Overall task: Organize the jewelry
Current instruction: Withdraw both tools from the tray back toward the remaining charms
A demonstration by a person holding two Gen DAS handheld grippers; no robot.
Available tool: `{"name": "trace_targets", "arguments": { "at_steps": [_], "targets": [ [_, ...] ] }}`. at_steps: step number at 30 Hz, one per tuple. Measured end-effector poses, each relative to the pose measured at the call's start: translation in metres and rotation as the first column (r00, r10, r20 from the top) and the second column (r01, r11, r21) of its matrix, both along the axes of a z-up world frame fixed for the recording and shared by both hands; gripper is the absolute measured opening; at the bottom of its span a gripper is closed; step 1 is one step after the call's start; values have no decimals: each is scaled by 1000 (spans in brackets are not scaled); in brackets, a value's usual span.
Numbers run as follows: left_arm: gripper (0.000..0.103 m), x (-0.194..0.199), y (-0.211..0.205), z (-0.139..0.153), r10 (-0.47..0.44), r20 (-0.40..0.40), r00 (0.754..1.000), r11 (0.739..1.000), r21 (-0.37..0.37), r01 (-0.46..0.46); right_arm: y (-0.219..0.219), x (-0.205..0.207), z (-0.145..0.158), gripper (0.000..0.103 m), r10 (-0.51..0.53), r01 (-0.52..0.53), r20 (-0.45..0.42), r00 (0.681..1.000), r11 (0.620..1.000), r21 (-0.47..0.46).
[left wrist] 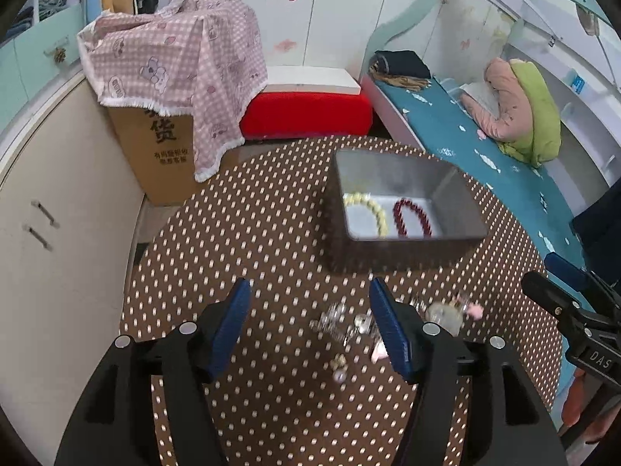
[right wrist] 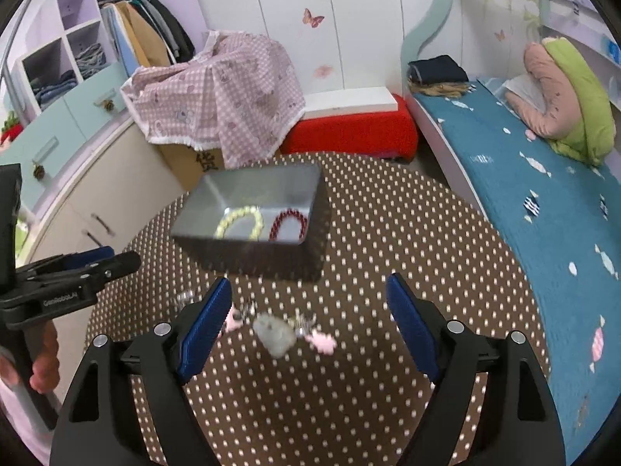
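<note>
Jewelry was in two places on the round table [left wrist: 252, 233] with the brown dotted cloth, and the grey metal box [left wrist: 403, 209] served as the landmark. Inside the box lay a pale yellow bead bracelet [left wrist: 368, 209] and, just beside it on the right, a dark red bead bracelet [left wrist: 412, 218]; in the right wrist view both rings were seen on the box floor, the yellow one [right wrist: 240, 222] and the red one [right wrist: 289, 223], close together. In front of the box, on the near side toward the cameras, a small loose heap of pieces [left wrist: 349, 326] rested on the cloth: shiny clear ornaments, a pale translucent stone [right wrist: 273, 336] and small pink pieces [right wrist: 322, 341], all blurred, so their exact kind could not be told. The left gripper [left wrist: 310, 326] was above this heap with its blue pads spread apart, and nothing was pinched between them. The right gripper [right wrist: 306, 324] was also on the near side of the box, its jaws spread wide over the stone and the pink pieces, not pressing on any of them. Behind the box, beyond the table edge, stood a cardboard carton [left wrist: 155, 155] under a pink checked cloth [left wrist: 174, 62] and a red stool [left wrist: 306, 114].
</note>
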State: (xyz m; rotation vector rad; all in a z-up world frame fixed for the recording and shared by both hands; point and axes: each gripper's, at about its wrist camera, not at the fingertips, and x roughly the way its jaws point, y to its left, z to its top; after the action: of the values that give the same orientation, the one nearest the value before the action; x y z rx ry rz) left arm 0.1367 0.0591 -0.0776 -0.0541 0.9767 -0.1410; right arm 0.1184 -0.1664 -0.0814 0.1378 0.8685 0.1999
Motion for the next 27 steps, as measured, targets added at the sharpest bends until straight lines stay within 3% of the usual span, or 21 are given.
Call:
{"name": "trace_targets", "arguments": {
  "at_steps": [8, 19, 22, 25, 27],
  "targets": [
    [61, -21, 4, -31, -35, -59, 998, 999, -37, 33, -1, -22, -29, 79, -29, 27, -44, 999, 999, -40],
    [61, -36, -6, -63, -59, -107, 992, 997, -64, 53, -6, -36, -62, 79, -38, 40, -126, 991, 999, 12],
    [62, -36, -13, -65, -57, -87, 995, 998, -27, 55, -5, -38, -64, 79, -31, 33, -133, 991, 999, 19],
    [57, -37, -15, -65, -32, -59, 998, 999, -23, 30, 1, -37, -64, 79, -20, 21, -135, 991, 1000, 6],
    [41, -41, -18, -65, -12, -23, 1000, 1000, 24, 12, 3, -35, -64, 79, -15, 17, -140, 990, 1000, 10]
  ]
}}
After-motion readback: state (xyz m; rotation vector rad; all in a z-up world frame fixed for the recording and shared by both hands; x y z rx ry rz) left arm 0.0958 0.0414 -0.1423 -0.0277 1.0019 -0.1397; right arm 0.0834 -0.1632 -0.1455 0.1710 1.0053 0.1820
